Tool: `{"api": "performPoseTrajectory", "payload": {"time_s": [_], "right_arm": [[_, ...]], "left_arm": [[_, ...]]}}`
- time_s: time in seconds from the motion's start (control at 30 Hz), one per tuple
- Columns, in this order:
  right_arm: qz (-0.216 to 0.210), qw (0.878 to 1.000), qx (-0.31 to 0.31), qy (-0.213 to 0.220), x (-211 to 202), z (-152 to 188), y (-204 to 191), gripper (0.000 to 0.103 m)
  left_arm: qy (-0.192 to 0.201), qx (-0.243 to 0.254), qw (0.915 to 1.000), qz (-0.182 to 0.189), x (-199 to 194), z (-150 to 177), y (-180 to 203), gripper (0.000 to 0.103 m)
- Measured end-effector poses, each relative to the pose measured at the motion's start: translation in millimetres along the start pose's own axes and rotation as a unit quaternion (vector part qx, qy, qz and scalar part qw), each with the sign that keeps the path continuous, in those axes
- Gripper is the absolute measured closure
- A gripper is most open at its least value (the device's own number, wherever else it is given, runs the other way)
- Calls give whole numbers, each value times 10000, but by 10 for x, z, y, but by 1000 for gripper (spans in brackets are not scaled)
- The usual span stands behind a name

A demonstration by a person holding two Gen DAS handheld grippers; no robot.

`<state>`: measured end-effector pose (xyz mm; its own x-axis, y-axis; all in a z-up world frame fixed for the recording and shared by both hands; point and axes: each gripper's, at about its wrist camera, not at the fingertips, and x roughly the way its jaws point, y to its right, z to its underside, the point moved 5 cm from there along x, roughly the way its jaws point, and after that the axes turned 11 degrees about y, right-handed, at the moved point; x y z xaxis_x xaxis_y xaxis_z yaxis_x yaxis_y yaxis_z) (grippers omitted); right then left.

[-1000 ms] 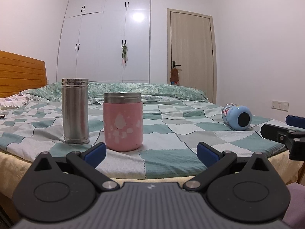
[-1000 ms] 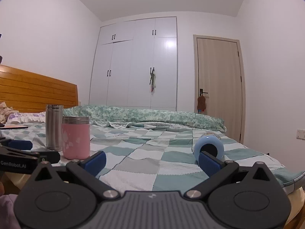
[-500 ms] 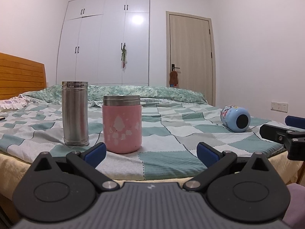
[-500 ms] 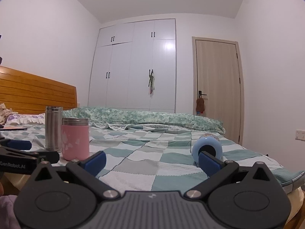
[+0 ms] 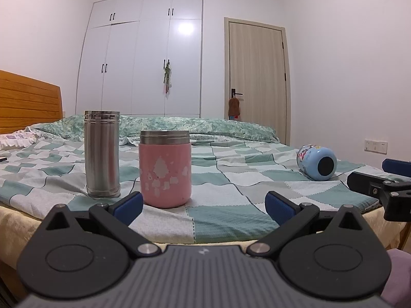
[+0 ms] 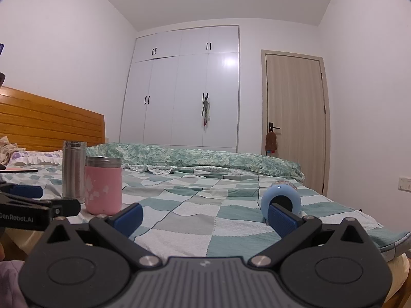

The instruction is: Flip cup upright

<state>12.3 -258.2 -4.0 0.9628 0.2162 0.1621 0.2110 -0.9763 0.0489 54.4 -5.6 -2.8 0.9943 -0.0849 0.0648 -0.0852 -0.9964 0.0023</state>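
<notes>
A light blue cup (image 5: 316, 162) with cartoon print lies on its side on the checked bedspread, its base facing me; it also shows in the right wrist view (image 6: 280, 199), partly behind my right fingertip. A pink cup (image 5: 165, 168) and a steel cup (image 5: 102, 154) stand upright at the left; both show in the right wrist view, pink (image 6: 103, 188) and steel (image 6: 73, 170). My left gripper (image 5: 203, 204) is open and empty in front of the pink cup. My right gripper (image 6: 205, 217) is open and empty, short of the blue cup.
The bed (image 5: 231, 187) has a wooden headboard (image 6: 48, 125) at the left and a rumpled green quilt (image 6: 195, 157) at the back. A white wardrobe (image 5: 143, 59) and a door (image 5: 258, 77) stand behind. Each gripper shows in the other's view at the bed's front edge.
Both views have tilted upward slightly, so the cups and bed sit lower in frame. The cups have not moved and both grippers stay open.
</notes>
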Motion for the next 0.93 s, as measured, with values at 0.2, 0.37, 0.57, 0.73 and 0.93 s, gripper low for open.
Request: {"api": "performPoseTrajectory", "payload": {"time_s": [0.2, 0.37, 0.57, 0.73, 0.93], "right_arm": [[-1, 10000, -1, -5, 1, 1, -2, 0], [-1, 10000, -2, -9, 0, 2, -3, 0], [0, 10000, -5, -8, 1, 1, -4, 0], [0, 10000, -3, -13, 2, 3, -4, 0], [-2, 10000, -7, -16, 2, 2, -4, 0]], "left_arm": [[-1, -3, 10000, 1, -2, 0, 2, 0], [-2, -2, 10000, 4, -3, -3, 1, 0], [-3, 19, 10000, 25, -2, -4, 7, 0], [0, 7, 10000, 43, -1, -4, 7, 0], [1, 3, 10000, 47, -2, -5, 9, 0]]}}
